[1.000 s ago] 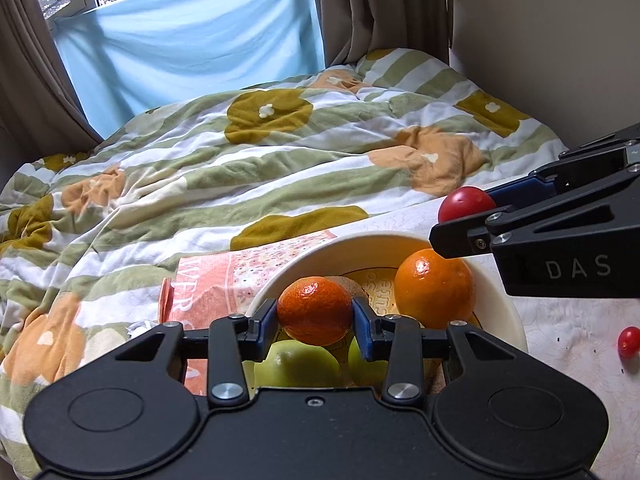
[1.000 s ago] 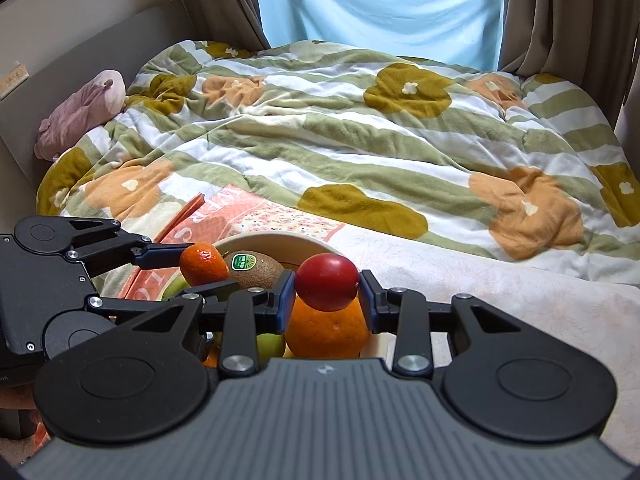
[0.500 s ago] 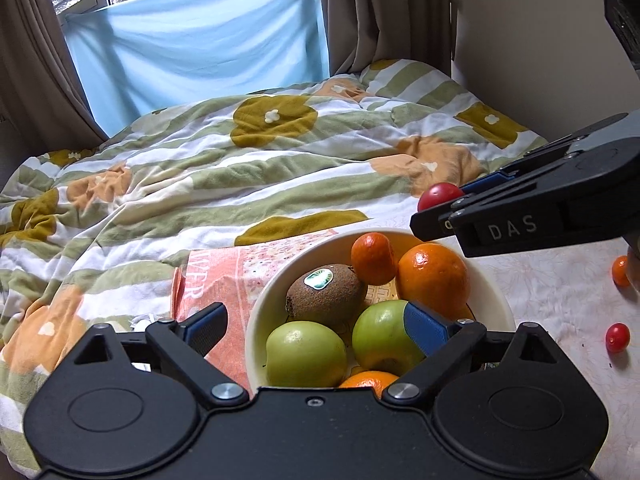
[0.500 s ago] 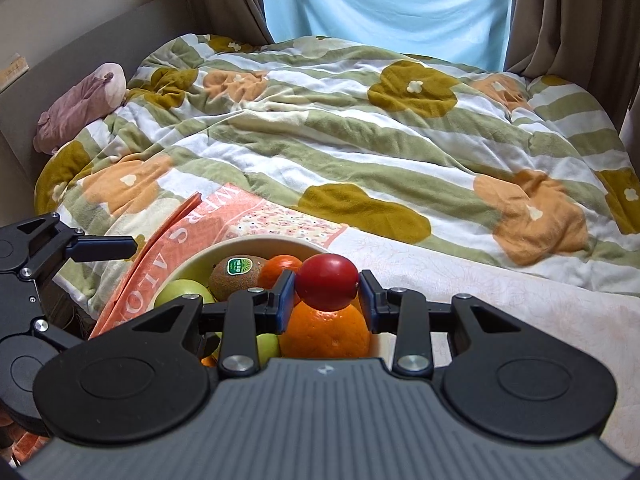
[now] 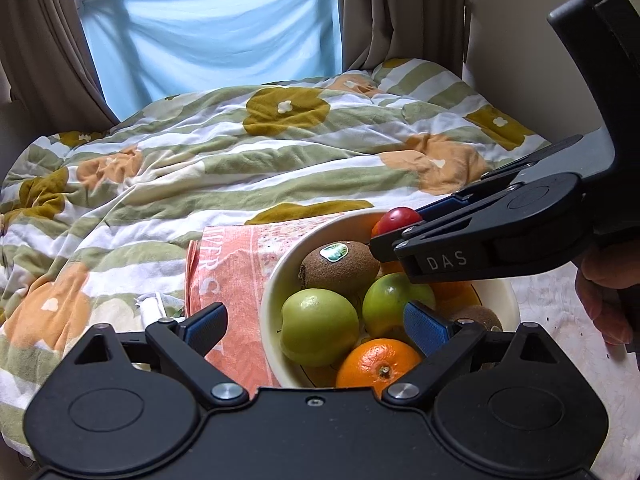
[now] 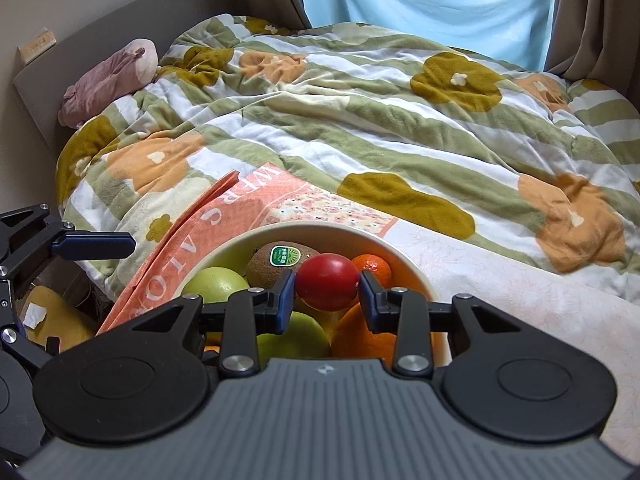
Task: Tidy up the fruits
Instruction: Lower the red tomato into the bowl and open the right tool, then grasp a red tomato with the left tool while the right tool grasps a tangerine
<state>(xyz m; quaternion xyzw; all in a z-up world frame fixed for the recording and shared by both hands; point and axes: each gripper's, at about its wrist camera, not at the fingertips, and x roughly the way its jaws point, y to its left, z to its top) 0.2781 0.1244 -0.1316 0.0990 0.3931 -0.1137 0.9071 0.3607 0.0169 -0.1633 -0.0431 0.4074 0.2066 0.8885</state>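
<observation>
A cream bowl (image 5: pixel 276 280) holds a kiwi (image 5: pixel 340 266), two green apples (image 5: pixel 318 326), an orange (image 5: pixel 378 362) and a small mandarin (image 6: pixel 374 266). My right gripper (image 6: pixel 327 295) is shut on a red tomato (image 6: pixel 327 282) and holds it over the bowl; the tomato also shows in the left wrist view (image 5: pixel 398 218). My left gripper (image 5: pixel 316 324) is open and empty at the bowl's near left rim.
The bowl (image 6: pixel 404 258) sits on a white cloth (image 6: pixel 520 292) beside an orange printed bag (image 5: pixel 232 280). A striped floral duvet (image 5: pixel 240 160) covers the bed behind. A pink plush toy (image 6: pixel 108 80) lies at the headboard.
My left gripper opened, left the mandarin in the bowl, and drew back to the left. My right gripper moved the tomato further over the bowl and lower.
</observation>
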